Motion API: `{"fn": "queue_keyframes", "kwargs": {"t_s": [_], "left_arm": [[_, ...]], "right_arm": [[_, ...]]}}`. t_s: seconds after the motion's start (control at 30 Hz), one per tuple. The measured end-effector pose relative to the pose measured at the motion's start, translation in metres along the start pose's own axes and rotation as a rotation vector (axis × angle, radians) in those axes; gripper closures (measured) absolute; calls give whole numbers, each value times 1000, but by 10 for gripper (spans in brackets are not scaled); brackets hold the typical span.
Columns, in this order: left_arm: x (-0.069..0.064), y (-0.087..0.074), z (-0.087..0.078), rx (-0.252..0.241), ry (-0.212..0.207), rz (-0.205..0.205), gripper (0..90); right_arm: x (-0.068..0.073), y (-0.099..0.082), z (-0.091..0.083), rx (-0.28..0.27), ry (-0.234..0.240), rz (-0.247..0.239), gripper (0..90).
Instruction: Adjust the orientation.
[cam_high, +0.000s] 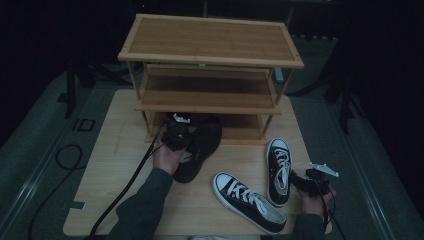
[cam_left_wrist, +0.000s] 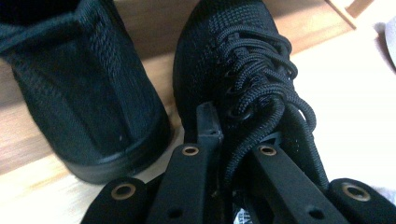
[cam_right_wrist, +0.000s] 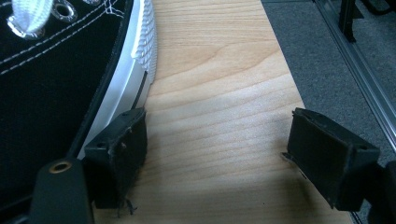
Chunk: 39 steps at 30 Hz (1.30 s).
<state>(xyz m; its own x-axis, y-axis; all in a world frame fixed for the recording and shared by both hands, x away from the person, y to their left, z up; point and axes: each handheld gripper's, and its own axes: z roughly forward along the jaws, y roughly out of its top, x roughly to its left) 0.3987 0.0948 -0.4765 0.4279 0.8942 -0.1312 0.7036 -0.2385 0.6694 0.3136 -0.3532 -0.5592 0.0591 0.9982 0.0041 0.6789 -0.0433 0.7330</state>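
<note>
Black knit sneaker (cam_high: 200, 147) is clamped in left gripper (cam_high: 176, 131), toe at bamboo shoe rack (cam_high: 210, 75). Right gripper (cam_high: 312, 182) is open w/ nothing inside, beside canvas sneaker (cam_high: 278, 170) on worktop (cam_high: 125, 150).

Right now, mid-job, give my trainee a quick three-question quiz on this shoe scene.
1. True or false: the left gripper is shut on the black knit shoe.
2. How many white-soled sneakers lie on the table? A) one B) two C) three
3. How do the jaws of the right gripper stand?

Key:
1. True; its jaws pinch the shoe by the laces.
2. B; one white-soled sneaker lies angled, the other points at the wooden rack.
3. Open, with bare table between them.
</note>
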Motion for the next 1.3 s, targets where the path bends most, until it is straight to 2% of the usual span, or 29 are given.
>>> {"fn": "queue_keyframes", "kwargs": {"t_s": [0.13, 0.2, 0.27, 0.37, 0.4, 0.53, 0.73, 0.83, 0.9, 1.0, 1.1, 1.2, 1.3], "left_arm": [[2, 5, 6, -16, 12, -26, 881], [1, 8, 8, -20, 24, -24, 881], [1, 10, 9, -35, 19, -33, 881], [3, 12, 13, -52, 26, -61, 881], [3, 12, 14, -60, 44, -58, 880], [2, 13, 14, -75, 49, -66, 880], [1, 11, 14, -68, 128, -94, 877], [2, 11, 14, -68, 139, -103, 863], [3, 11, 15, -69, 134, -107, 835], [4, 10, 14, -72, 136, -94, 730], [4, 9, 11, -81, 108, -84, 657], [2, 10, 0, -110, 65, -68, 622], [-1, 10, -12, -122, 50, -35, 622]], "right_arm": [[0, 0, 0, 0, 0, 0, 197], [0, 0, 0, -1, 0, 0, 197], [0, 0, 0, -1, -1, 0, 197], [0, 0, 0, -1, -1, 0, 198], [0, 0, 0, -1, -1, 0, 198], [0, 0, 0, 0, -1, 1, 197], [0, 1, 1, 0, -2, 2, 198], [0, 1, 1, 0, -2, 2, 198], [0, 1, 1, 0, -2, 2, 198], [0, 1, 1, 0, -2, 1, 198], [0, 1, 1, 0, -2, 1, 198], [0, 1, 1, 0, -2, 1, 198], [0, 1, 1, 0, -2, 1, 198]]}}
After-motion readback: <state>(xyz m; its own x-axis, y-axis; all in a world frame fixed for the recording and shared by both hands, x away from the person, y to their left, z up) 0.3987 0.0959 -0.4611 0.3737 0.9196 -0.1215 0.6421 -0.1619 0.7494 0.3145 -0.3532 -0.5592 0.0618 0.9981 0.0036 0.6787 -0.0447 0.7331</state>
